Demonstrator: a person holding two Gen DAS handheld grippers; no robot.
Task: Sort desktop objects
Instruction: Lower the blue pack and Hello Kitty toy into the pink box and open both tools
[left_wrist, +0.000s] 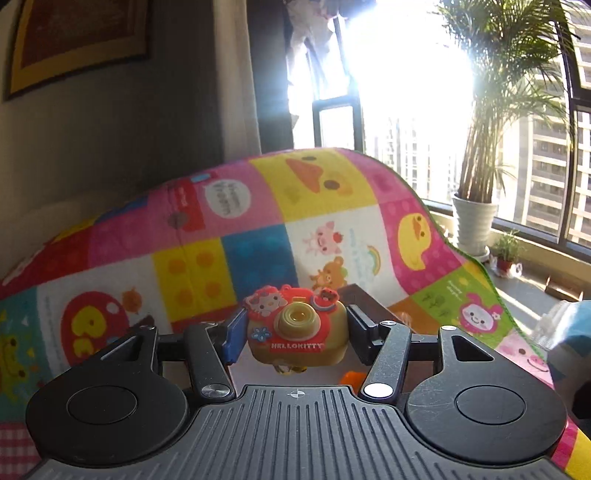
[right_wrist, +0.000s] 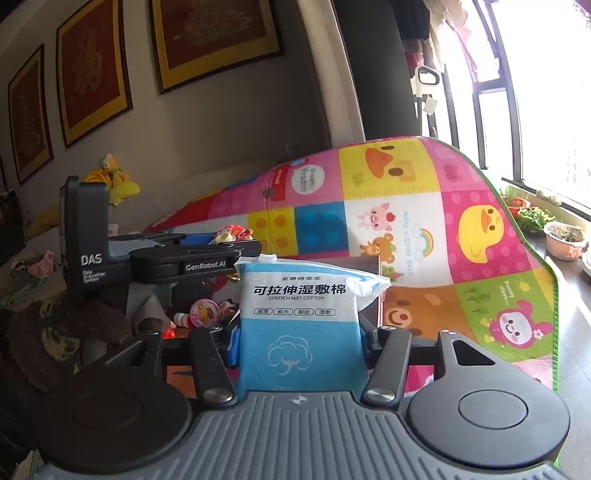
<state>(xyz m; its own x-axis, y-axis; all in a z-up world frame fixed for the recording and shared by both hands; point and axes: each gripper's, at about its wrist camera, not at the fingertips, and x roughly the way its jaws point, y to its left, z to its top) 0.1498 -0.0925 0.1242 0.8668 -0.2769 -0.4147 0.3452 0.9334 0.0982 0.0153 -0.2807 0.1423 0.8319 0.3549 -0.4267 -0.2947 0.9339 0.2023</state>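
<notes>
My left gripper (left_wrist: 295, 328) is shut on a small red and yellow Hello Kitty toy camera (left_wrist: 297, 328), held in the air with its lens facing me. My right gripper (right_wrist: 299, 332) is shut on a blue and white pack of stretch wet cotton pads (right_wrist: 301, 317), which stands upright between the fingers. In the right wrist view the left gripper (right_wrist: 236, 240) shows from the side at the left, level, with the toy camera (right_wrist: 232, 234) at its tip. The desk surface below is mostly hidden.
A colourful cartoon play mat (left_wrist: 258, 221) stands upright behind both grippers. Small toys (right_wrist: 205, 312) lie low at the left beside a brown knitted sleeve (right_wrist: 55, 332). A potted palm (left_wrist: 476, 221) and plant bowls (right_wrist: 565, 240) line the sunlit window sill. A brown box edge (right_wrist: 369, 266) shows behind the pack.
</notes>
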